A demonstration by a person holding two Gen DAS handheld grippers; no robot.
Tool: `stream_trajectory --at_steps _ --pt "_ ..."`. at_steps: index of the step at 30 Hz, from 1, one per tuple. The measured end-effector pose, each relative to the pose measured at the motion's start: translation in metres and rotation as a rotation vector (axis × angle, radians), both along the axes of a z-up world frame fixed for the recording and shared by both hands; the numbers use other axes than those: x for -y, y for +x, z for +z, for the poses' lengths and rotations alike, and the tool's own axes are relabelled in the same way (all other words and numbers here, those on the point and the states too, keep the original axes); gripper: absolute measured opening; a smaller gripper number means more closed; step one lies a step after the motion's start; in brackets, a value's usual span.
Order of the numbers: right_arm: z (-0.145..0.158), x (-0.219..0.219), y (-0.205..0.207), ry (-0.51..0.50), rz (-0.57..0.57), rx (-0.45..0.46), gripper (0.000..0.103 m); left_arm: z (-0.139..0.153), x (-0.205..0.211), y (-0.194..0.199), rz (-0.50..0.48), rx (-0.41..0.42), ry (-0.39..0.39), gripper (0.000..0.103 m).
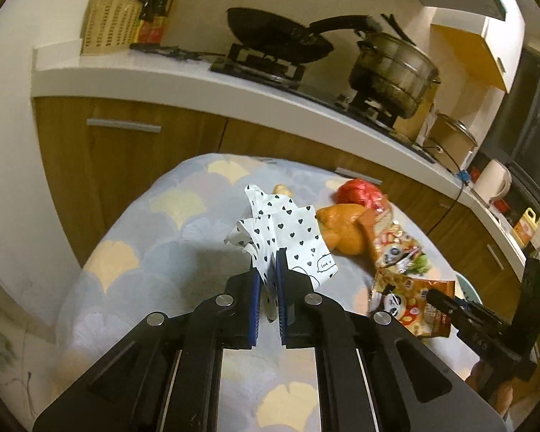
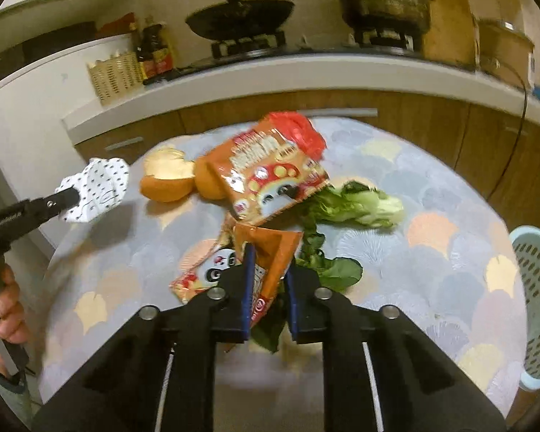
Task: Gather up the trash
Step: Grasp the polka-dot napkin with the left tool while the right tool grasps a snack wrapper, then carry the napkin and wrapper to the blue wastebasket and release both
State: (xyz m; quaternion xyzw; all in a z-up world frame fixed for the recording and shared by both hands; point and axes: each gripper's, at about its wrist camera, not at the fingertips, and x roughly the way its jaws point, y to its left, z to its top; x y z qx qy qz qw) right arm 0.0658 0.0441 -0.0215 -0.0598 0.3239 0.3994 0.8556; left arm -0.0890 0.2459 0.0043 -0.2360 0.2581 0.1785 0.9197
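Note:
My left gripper (image 1: 269, 257) is shut on a white wrapper with black hearts (image 1: 291, 237) and holds it above the table; it also shows in the right wrist view (image 2: 97, 187). My right gripper (image 2: 269, 255) is shut on an orange panda snack bag (image 2: 270, 252), lifted off the table; this bag also shows in the left wrist view (image 1: 414, 306). A second orange snack bag (image 2: 270, 176), orange peels (image 2: 169, 180), a red wrapper (image 2: 298, 126) and green leaves (image 2: 356, 205) lie on the round table (image 2: 432, 252).
A pale blue perforated basket (image 2: 536, 288) stands at the table's right edge. Behind the table is a kitchen counter (image 1: 162, 72) with a stove, a black pan (image 1: 277, 36) and a steel pot (image 1: 392, 68), over wooden cabinets.

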Motion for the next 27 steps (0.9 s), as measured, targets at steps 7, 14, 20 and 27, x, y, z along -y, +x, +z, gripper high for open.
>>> stream_trajectory --at_steps 7,14,20,27 --pt "0.039 0.031 -0.019 0.085 -0.009 0.057 0.004 0.025 0.033 0.003 -0.070 0.055 0.036 0.006" --pt "0.066 0.074 -0.022 0.134 -0.094 0.118 0.004 0.044 0.081 0.023 -0.181 0.097 0.068 0.006" --pt "0.073 0.124 -0.009 0.138 -0.213 0.158 0.004 0.055 0.128 0.052 -0.278 0.114 0.100 0.006" --pt "0.067 0.194 0.012 0.163 -0.369 0.138 0.004 0.058 0.185 0.094 -0.411 0.105 0.134 0.006"
